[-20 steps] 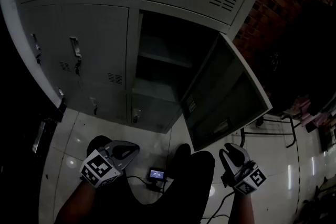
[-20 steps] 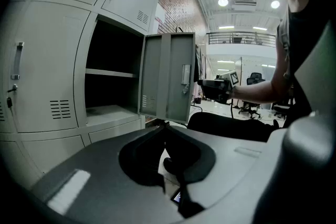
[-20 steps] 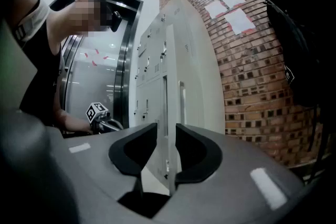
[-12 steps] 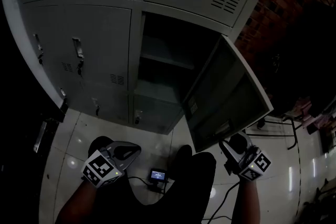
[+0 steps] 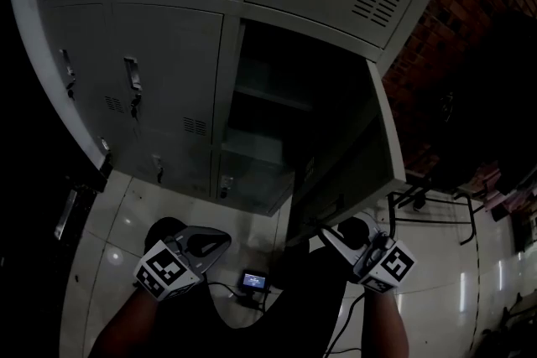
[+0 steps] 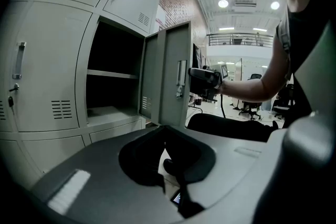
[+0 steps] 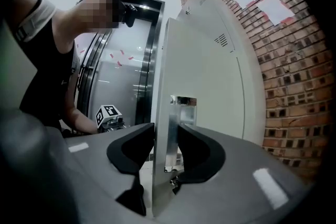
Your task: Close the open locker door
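Lifts right gripper (image 5: 342,230) from low at right, forward and leftward, onto lower free edge of locker door (image 5: 357,155). Puts jaws astride that edge, one each side, where before hung clear of it. Swings door in from wide-open slant toward locker opening (image 5: 285,88). Shows door now nearly edge-on in head view, inner face much narrower.

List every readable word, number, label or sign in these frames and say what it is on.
Nothing reads legibly.
Papers on the brick wall: print too blurred.
Small device on the floor: screen too small.
Cubes of the left gripper and right gripper: square patterns only, no words.
The locker door, gripped by the right gripper: no legible label.
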The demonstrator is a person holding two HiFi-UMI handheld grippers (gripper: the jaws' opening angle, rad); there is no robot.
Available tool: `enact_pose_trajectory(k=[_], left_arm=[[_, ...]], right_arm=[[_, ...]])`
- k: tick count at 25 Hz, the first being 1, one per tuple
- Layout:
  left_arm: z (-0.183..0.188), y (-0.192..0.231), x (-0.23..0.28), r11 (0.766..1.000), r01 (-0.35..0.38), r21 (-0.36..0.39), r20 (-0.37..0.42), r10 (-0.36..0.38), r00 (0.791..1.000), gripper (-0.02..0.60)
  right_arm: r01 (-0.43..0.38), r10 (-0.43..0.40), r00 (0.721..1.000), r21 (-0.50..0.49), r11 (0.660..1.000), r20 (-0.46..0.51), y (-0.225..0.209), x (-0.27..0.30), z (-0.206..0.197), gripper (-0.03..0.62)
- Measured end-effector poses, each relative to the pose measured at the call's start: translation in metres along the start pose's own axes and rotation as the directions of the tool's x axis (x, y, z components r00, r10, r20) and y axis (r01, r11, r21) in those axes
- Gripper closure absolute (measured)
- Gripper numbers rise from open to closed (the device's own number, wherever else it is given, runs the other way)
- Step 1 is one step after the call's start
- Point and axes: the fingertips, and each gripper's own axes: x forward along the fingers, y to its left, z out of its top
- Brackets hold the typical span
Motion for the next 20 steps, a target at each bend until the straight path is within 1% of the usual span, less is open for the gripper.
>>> enact_pose_trajectory(k=[3, 7, 10, 14, 20], left_arm=[[0.002, -0.001, -0.002, 1.000, 0.004, -0.001, 0.006, -0.004, 1.000, 0.569], [0.001, 0.000, -0.003, 1.000, 0.001, -0.002, 0.012, -0.001, 1.000, 0.569], [0.001, 0.001, -0.006, 1.000, -0.001, -0.003, 0.016, 0.002, 1.000, 0.569], [0.001, 0.003, -0.010, 1.000, -0.005, -0.006, 0.023, 0.005, 1.000, 0.569], [0.006, 0.002, -0.012, 1.000, 0.002, -0.012, 0.037, -0.001, 0.999, 0.569]], right_arm=[[0.002, -0.002, 1.000, -0.031, 1.000, -0.009, 0.009, 0.030, -0.003, 0.457], [0.059, -0.060, 0.998, -0.047, 0.997, -0.005, 0.010, 0.072, -0.006, 0.462], [0.098, -0.097, 0.995, -0.046, 0.994, 0.018, 0.010, 0.103, -0.003, 0.467], [0.160, -0.160, 0.987, -0.040, 0.986, 0.016, 0.003, 0.136, -0.002, 0.465], [0.229, -0.232, 0.973, -0.108, 0.967, -0.011, -0.015, 0.182, -0.005, 0.456]])
